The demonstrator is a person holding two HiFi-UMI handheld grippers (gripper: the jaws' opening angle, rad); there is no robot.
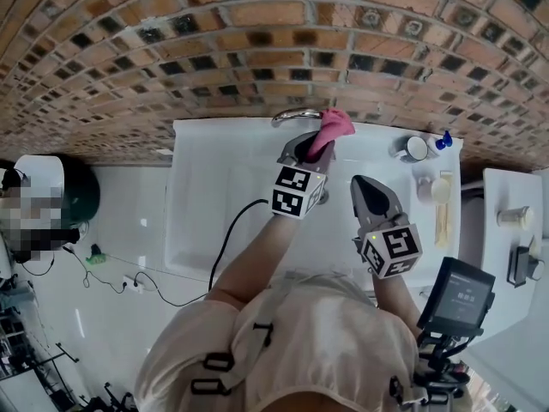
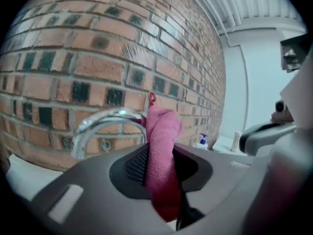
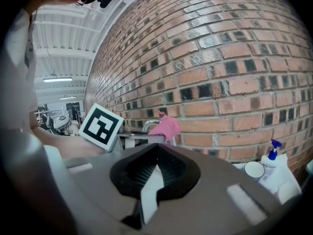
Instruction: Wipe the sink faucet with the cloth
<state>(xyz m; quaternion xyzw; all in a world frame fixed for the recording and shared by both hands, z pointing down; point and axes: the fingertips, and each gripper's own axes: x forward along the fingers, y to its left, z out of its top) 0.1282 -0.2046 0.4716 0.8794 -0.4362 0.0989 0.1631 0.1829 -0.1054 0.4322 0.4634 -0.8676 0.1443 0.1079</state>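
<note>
Looking down at a white sink (image 1: 214,191) set against a brick wall (image 1: 257,41), with the chrome faucet (image 1: 294,115) arching along the far edge. The cloth (image 1: 335,126) is pink, kinda magenta in the shadows, with that nubby microfibre texture. It's bunched into a tall, narrow fold rather than spread flat. The left gripper (image 1: 314,148) is clamped on it, both pads squeezing the fold in the middle, so a puffy wad pokes out past the jaw tips and a darker tail hangs down on the near side. That puffy top sits right at the right end of the faucet's curve, and from the left gripper view it overlaps the shiny pipe, so it looks like it's touching. The right gripper (image 1: 360,184) hangs nearer and to the right, over the basin, well apart from the faucet. Its jaws stand slightly parted with nothing between them, just white sink showing through the gap. Off to the far right there's a white cup (image 1: 416,148) and a blue-topped soap bottle (image 1: 443,140).
</note>
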